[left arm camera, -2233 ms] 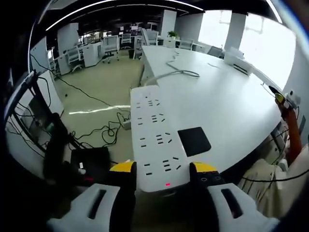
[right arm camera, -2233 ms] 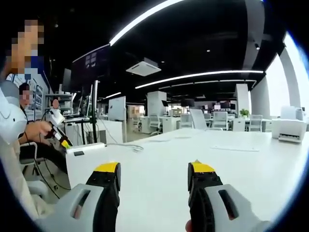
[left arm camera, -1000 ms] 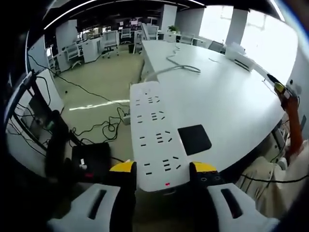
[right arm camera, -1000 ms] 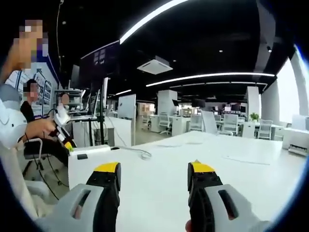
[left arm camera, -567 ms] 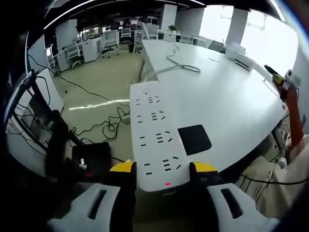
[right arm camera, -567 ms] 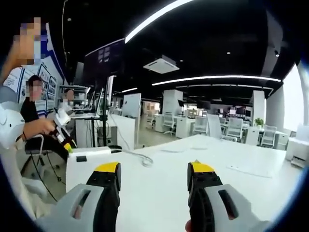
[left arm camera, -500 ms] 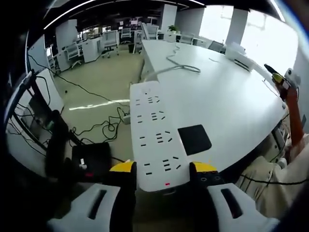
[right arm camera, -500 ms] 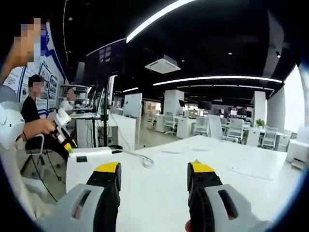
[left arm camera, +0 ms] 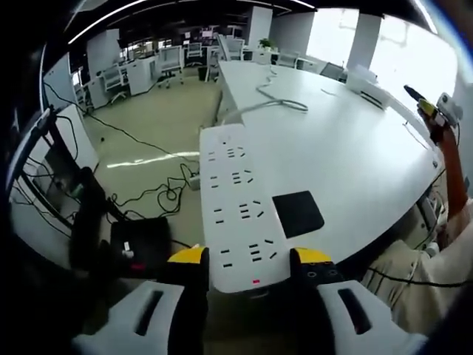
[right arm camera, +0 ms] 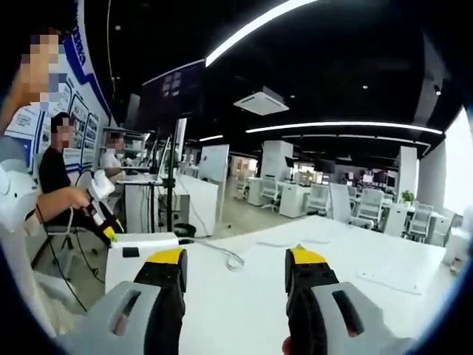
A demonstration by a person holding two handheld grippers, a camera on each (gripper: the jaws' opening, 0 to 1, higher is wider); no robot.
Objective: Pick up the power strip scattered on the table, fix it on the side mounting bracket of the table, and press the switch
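Left gripper [left arm camera: 250, 260] clamped on long, smooth white power strip [left arm camera: 238, 207] at table [left arm camera: 355, 155] edge, near end hidden; right gripper [right arm camera: 235, 268] apart, holding nothing.

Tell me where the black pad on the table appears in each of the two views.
Left gripper view: the black pad lies at lower centre on the white table, beside the power strip, on its right.
Right gripper view: lower left, near the table's edge.
Shared landmark: the looped white cable beyond the pad.

White power strip [left arm camera: 238, 211], black pad [left arm camera: 298, 214], white table [left arm camera: 347, 155]
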